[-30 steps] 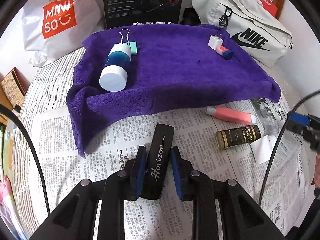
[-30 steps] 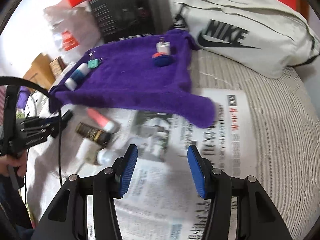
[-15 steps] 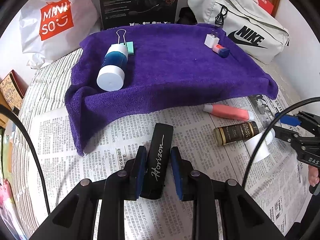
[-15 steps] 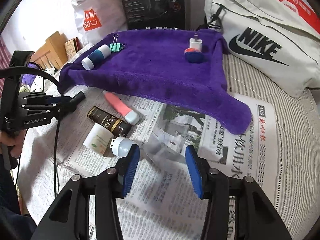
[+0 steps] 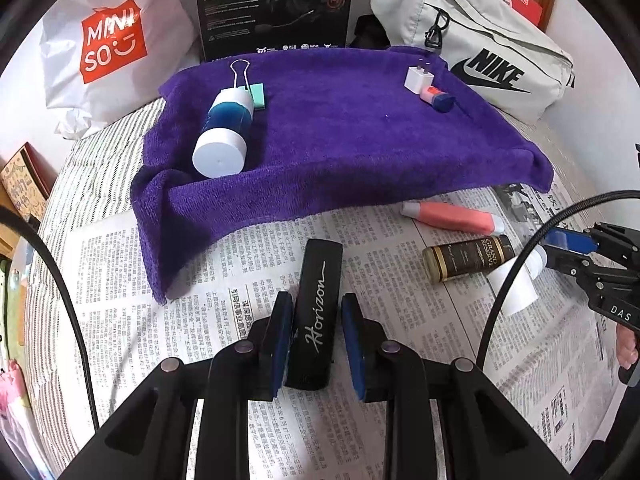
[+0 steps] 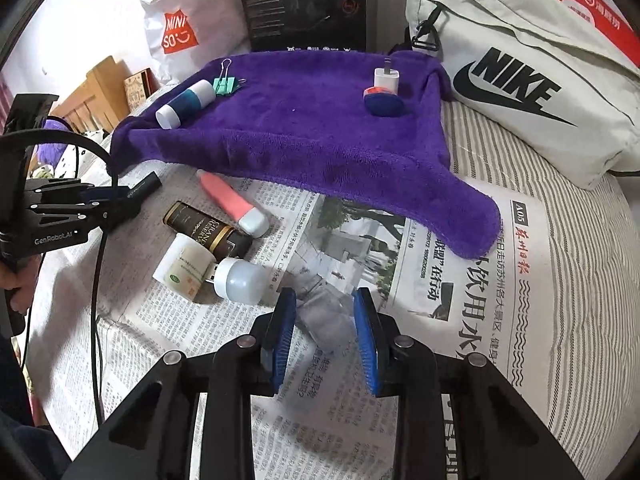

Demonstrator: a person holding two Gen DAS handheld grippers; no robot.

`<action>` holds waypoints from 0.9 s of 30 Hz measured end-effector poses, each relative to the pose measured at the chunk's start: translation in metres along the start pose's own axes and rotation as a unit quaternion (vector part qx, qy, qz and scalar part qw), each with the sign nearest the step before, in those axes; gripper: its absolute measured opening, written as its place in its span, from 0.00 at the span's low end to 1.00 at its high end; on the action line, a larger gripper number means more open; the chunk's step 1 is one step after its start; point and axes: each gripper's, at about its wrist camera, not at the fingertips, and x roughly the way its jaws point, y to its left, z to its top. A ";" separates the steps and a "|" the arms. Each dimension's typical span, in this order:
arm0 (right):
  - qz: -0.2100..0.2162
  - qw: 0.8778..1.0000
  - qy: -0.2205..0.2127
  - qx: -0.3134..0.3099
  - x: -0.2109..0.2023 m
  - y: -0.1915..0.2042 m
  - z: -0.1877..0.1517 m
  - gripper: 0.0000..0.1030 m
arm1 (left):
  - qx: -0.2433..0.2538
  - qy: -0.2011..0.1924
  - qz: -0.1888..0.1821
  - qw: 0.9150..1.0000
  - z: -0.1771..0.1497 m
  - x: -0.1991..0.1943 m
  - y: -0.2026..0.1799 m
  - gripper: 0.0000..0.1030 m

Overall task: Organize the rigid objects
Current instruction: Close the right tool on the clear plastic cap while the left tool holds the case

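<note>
My left gripper [image 5: 316, 312] is shut on a black "Horizon" case [image 5: 320, 292] above the newspaper [image 5: 224, 280]. My right gripper [image 6: 326, 320] is open, its fingers either side of a clear plastic piece [image 6: 326, 316] on the newspaper. A purple towel [image 5: 340, 136] carries a blue bottle with a white cap [image 5: 226, 136], a green binder clip [image 5: 250, 88], a white charger [image 5: 418, 78] and a blue-capped item [image 5: 438, 98]. A pink tube [image 6: 234, 200], a dark "Grand Reserve" bottle [image 6: 204, 230], a white tube [image 6: 184, 268] and a white USB bulb [image 6: 240, 274] lie left of my right gripper.
A Nike bag [image 6: 520, 72] stands at the back right, a black box [image 5: 276, 4] behind the towel, a Miniso bag [image 5: 112, 40] at the back left. The striped bed [image 6: 592, 280] spreads right of the newspaper.
My right gripper swung left and came down toward the newspaper, now straddling the clear plastic piece, its jaws a little narrower. My left gripper kept the black case almost still.
</note>
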 end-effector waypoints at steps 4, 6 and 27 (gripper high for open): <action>-0.016 1.000 0.003 -0.022 -0.001 0.006 -0.003 0.29 | 0.003 0.002 0.001 1.000 -0.001 -0.001 -0.001 0.24; -0.017 1.000 0.003 -0.025 -0.001 0.006 -0.005 0.29 | 0.006 0.002 0.002 1.000 -0.001 -0.001 -0.002 0.24; -0.018 0.999 -0.019 0.024 -0.010 -0.007 0.016 0.26 | -0.016 -0.005 -0.049 0.999 0.003 -0.002 0.006 0.21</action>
